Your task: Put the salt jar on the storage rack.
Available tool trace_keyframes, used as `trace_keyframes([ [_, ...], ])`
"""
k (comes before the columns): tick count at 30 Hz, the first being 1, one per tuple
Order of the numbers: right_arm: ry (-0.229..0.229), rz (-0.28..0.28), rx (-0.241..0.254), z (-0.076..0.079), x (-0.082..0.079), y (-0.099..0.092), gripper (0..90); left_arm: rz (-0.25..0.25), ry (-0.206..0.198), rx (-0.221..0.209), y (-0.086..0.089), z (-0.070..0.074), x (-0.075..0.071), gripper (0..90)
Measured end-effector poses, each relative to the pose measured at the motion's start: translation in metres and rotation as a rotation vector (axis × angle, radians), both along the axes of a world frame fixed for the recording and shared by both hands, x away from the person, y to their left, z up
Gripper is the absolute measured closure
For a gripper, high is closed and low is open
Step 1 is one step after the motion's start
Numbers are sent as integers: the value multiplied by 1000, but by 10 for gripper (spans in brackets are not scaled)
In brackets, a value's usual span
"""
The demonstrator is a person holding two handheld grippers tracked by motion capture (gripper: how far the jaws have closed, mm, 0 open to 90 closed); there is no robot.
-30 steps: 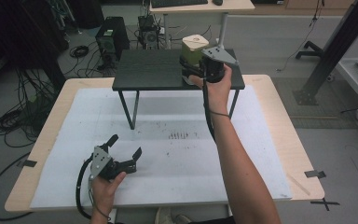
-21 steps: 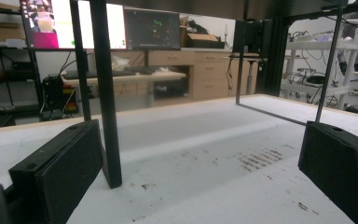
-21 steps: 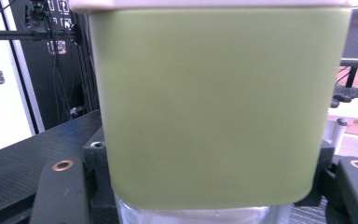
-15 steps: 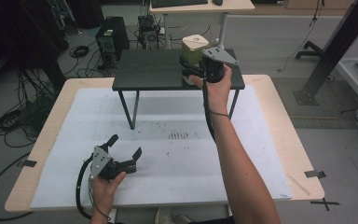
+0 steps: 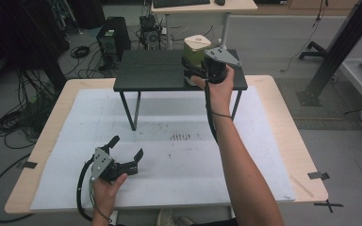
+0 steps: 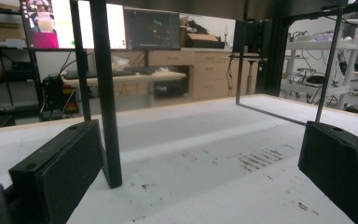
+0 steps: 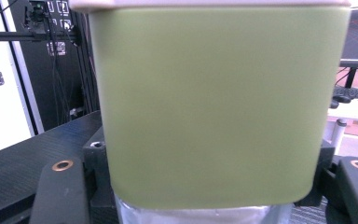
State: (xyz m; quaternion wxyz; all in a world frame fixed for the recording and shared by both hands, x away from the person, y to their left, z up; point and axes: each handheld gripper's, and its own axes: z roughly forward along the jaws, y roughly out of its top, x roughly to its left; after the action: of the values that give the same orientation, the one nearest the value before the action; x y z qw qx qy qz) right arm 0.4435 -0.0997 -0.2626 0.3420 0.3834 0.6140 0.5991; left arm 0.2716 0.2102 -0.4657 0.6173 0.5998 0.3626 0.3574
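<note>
A green container [image 5: 194, 51] with a cream lid stands on the right end of a small black raised table [image 5: 160, 70]. My right gripper [image 5: 189, 71] reaches it from the near side, and its jaws are shut on the container's lower part. In the right gripper view the green container [image 7: 209, 102] is close up, with a clear base between the jaws of the right gripper [image 7: 209, 210]. My left gripper [image 5: 127, 147] rests low on the white mat near the front left, open with nothing between its jaws. In its own view the left gripper [image 6: 200, 163] faces a leg [image 6: 106, 93] of the black table.
A white mat [image 5: 264, 155] covers the wooden table top, with dark smudges [image 5: 184, 136] at its middle. The black table's thin legs [image 5: 135, 110] stand on the mat. Cables and a computer case [image 5: 111, 40] lie on the floor beyond the far edge.
</note>
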Motion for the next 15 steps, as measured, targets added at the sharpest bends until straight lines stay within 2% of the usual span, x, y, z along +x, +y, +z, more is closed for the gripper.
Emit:
trace_keyframes([
  [7,-4,-1,4,0,0,0,287,0,0,0,0,0,0,4],
  [15,10,18,-5,-2,0,3,189,0,1,0,0,0,0,5],
])
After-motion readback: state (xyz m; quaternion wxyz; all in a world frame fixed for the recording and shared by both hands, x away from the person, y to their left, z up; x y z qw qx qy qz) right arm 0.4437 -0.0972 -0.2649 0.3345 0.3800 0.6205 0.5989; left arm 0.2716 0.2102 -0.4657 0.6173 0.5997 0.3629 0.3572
